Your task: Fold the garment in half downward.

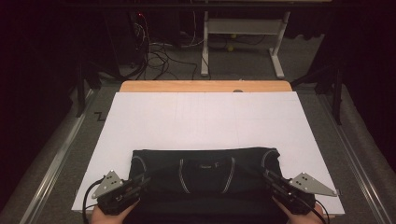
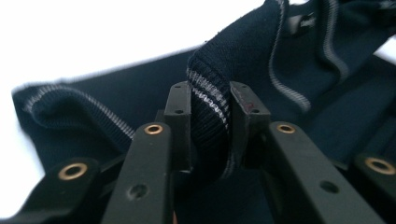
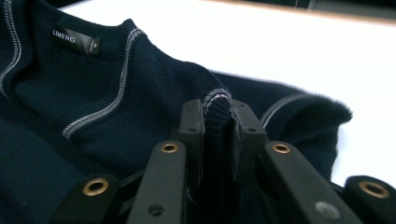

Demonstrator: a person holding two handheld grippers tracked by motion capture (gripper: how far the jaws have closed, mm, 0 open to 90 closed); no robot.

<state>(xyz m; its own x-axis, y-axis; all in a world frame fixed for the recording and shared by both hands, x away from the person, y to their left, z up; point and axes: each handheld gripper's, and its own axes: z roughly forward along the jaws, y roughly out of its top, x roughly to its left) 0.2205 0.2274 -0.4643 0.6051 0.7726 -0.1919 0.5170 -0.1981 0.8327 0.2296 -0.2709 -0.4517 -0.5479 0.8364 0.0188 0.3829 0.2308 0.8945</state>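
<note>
High view looks down from six o'clock toward twelve; both gripper views sit close, sharing the dark sweater (image 1: 205, 172) (image 2: 299, 70) (image 3: 116, 102).

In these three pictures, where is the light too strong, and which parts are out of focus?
High view: evenly lit white board, dark surroundings, and the navy sweater loses detail. Left gripper view: the board is blown out to pure white, near jaws soft, the pinched ribbed edge sharp. Right gripper view: the board glares, the neck label is readable.
</note>
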